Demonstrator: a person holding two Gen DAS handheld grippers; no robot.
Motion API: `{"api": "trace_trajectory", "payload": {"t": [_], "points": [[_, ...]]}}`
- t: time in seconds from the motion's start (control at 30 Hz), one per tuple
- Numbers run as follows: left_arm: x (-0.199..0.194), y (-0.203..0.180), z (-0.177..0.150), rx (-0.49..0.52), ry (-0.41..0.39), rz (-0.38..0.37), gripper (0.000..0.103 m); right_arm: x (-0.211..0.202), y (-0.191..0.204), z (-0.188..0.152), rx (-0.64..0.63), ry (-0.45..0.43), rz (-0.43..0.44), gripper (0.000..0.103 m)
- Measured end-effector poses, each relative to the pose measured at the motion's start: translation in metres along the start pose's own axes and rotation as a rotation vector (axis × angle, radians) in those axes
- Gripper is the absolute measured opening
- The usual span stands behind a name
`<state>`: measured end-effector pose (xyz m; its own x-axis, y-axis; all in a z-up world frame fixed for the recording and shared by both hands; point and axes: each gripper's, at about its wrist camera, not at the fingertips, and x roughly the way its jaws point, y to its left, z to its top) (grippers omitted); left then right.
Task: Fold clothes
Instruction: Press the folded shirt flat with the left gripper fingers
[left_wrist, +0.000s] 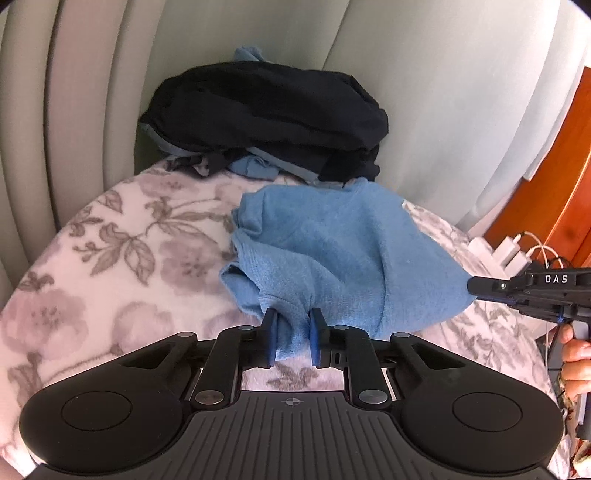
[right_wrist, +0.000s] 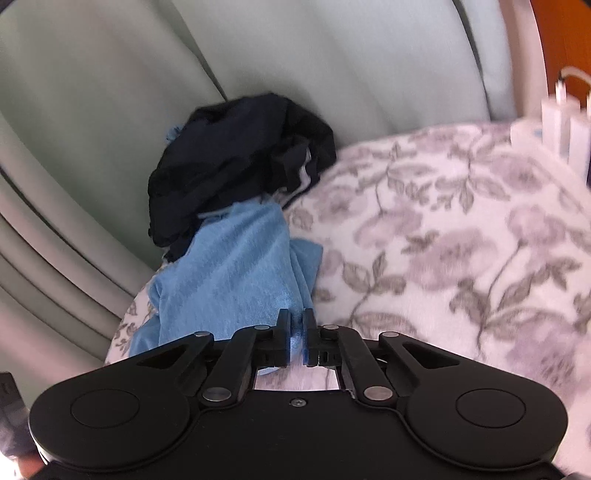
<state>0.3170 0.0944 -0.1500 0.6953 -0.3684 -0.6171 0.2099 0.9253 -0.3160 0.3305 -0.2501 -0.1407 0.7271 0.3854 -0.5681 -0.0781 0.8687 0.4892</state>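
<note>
A light blue cloth (left_wrist: 332, 243) lies bunched on the floral blanket (left_wrist: 110, 266). My left gripper (left_wrist: 293, 338) is shut on a gathered fold at the cloth's near edge, the blue pads pinching the fabric. From the right side of the left wrist view, my right gripper (left_wrist: 476, 286) reaches in and holds the cloth's right corner. In the right wrist view the right gripper (right_wrist: 297, 339) is shut on a thin edge of the blue cloth (right_wrist: 236, 273). A pile of dark clothes (left_wrist: 266, 114) sits behind it, also seen as the dark pile (right_wrist: 236, 162).
A pale green padded backrest (left_wrist: 424, 92) rises behind the blanket. White chargers with cables (left_wrist: 506, 253) lie at the right edge beside an orange wooden panel (left_wrist: 546, 192). A person's hand (left_wrist: 576, 358) grips the right tool. Bare floral blanket (right_wrist: 461, 258) spreads to the right.
</note>
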Motion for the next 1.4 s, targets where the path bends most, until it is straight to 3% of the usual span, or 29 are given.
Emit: {"api": "trace_trajectory", "payload": {"t": [0.27, 0.37, 0.47, 0.57, 0.87, 1.03, 1.07, 1.17, 1.27, 1.4], "points": [[-0.004, 0.004, -0.002, -0.021, -0.013, -0.001, 0.014, 0.007, -0.01, 0.0, 0.056, 0.003, -0.016, 0.004], [-0.007, 0.008, -0.002, -0.005, -0.035, 0.055, 0.008, 0.008, -0.014, -0.001, 0.066, 0.0, -0.024, 0.004], [-0.011, 0.02, 0.0, -0.074, -0.03, 0.001, 0.008, 0.011, -0.015, -0.001, 0.066, 0.005, -0.032, 0.005], [-0.012, 0.016, 0.001, -0.048, -0.039, 0.03, 0.008, 0.014, -0.012, -0.003, 0.043, 0.011, -0.044, 0.005], [-0.011, 0.022, -0.011, -0.059, 0.004, 0.05, 0.008, 0.019, -0.017, -0.006, 0.082, 0.02, -0.065, 0.005], [-0.024, 0.018, -0.012, -0.015, -0.014, 0.03, 0.013, 0.019, -0.017, -0.006, 0.08, 0.033, -0.057, 0.009], [-0.028, 0.018, -0.008, -0.011, -0.026, 0.025, 0.02, 0.017, -0.017, -0.005, 0.077, 0.033, -0.048, 0.009], [-0.04, 0.019, 0.003, -0.006, -0.064, 0.013, 0.024, 0.011, -0.016, -0.001, 0.064, 0.018, -0.043, 0.015], [-0.036, 0.017, 0.017, -0.008, -0.063, 0.009, 0.034, 0.003, -0.015, 0.007, 0.061, -0.016, -0.031, 0.016], [-0.008, 0.007, 0.03, 0.014, -0.023, 0.01, 0.036, 0.004, 0.002, 0.021, 0.015, -0.037, 0.011, 0.017]]}}
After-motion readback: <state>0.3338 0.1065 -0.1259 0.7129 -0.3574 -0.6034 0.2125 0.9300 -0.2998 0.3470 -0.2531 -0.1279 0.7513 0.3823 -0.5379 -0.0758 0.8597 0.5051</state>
